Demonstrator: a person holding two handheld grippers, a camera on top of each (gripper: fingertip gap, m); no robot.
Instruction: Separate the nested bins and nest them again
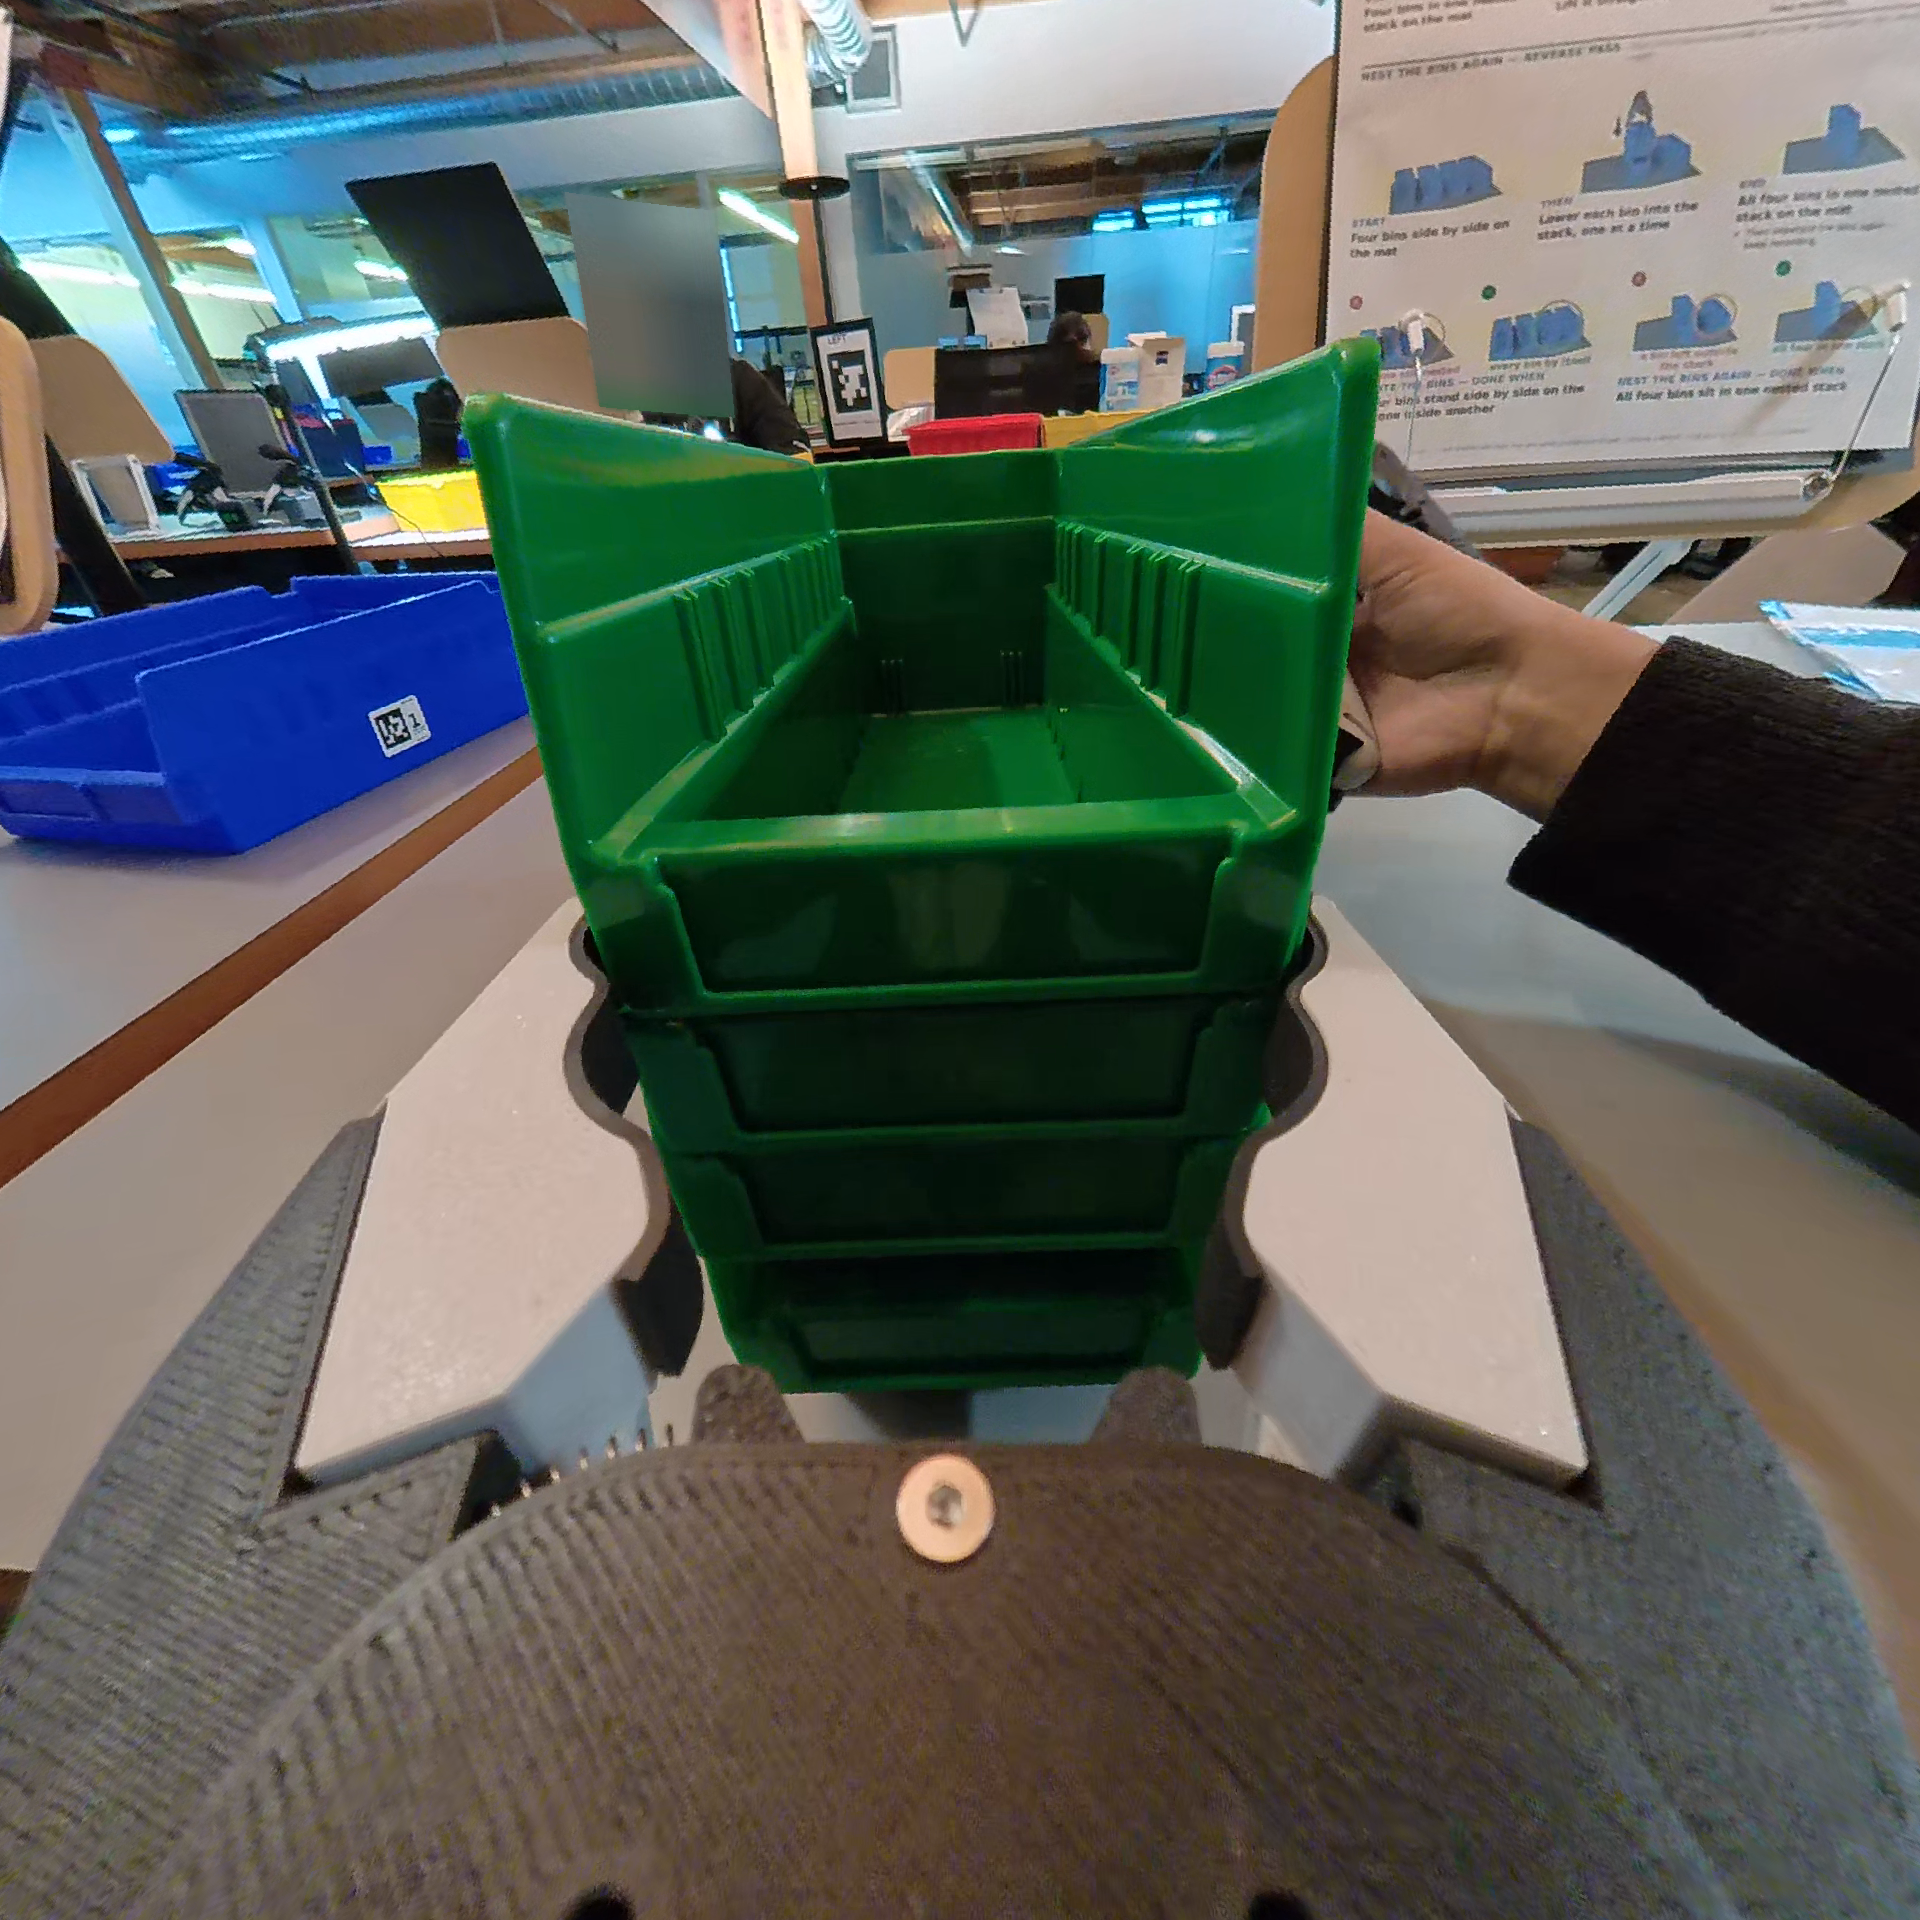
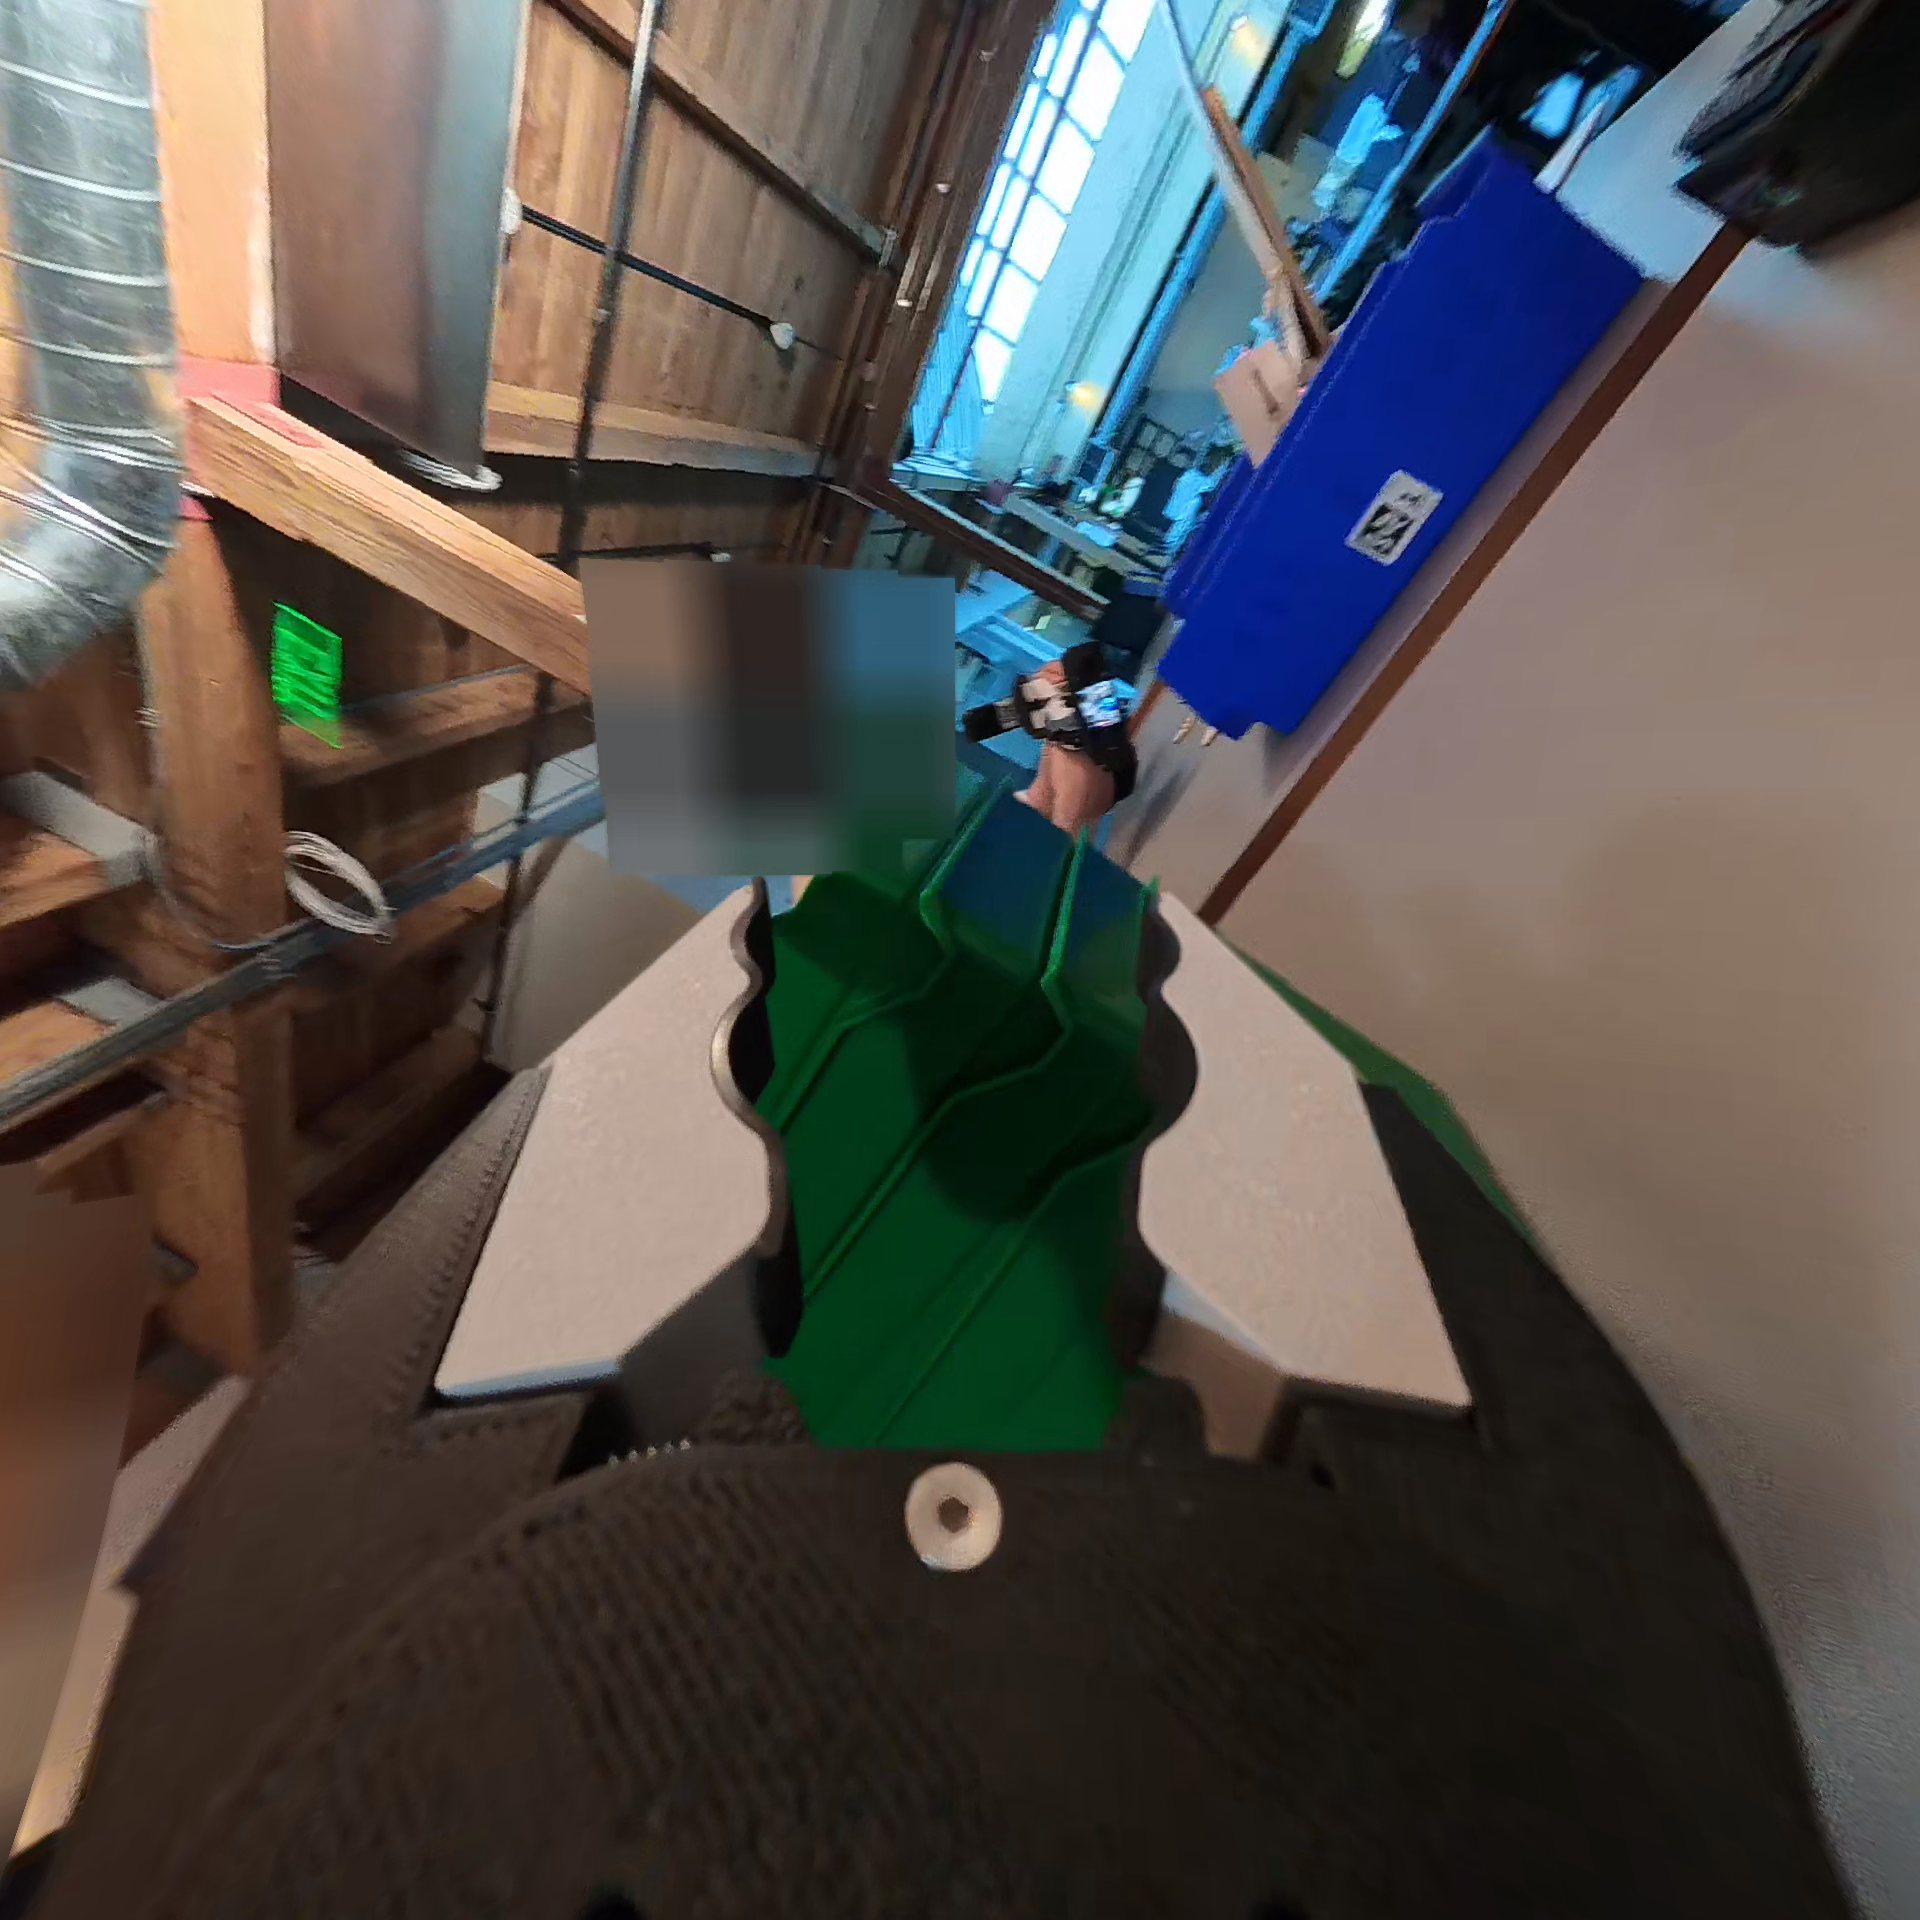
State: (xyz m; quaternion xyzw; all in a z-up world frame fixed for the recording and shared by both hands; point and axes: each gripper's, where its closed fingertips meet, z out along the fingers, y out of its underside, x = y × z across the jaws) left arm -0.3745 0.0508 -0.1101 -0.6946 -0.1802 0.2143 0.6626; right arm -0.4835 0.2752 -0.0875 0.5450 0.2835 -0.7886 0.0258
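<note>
A nested stack of green bins fills the middle of the left wrist view, its open front ends toward me. My left gripper has its grey fingers pressed on both sides of the stack's front, so it is shut on it. A hand in a dark sleeve reaches to the stack's right wall. It hides the right gripper there. In the tilted, blurred right wrist view, my right gripper is shut on the stack's layered green walls. The left gripper shows far off beyond them.
Blue bins with a small tag lie on the grey table to the left, also in the right wrist view. An instruction board stands at the back right. The table has a wooden front edge. Desks and people are far behind.
</note>
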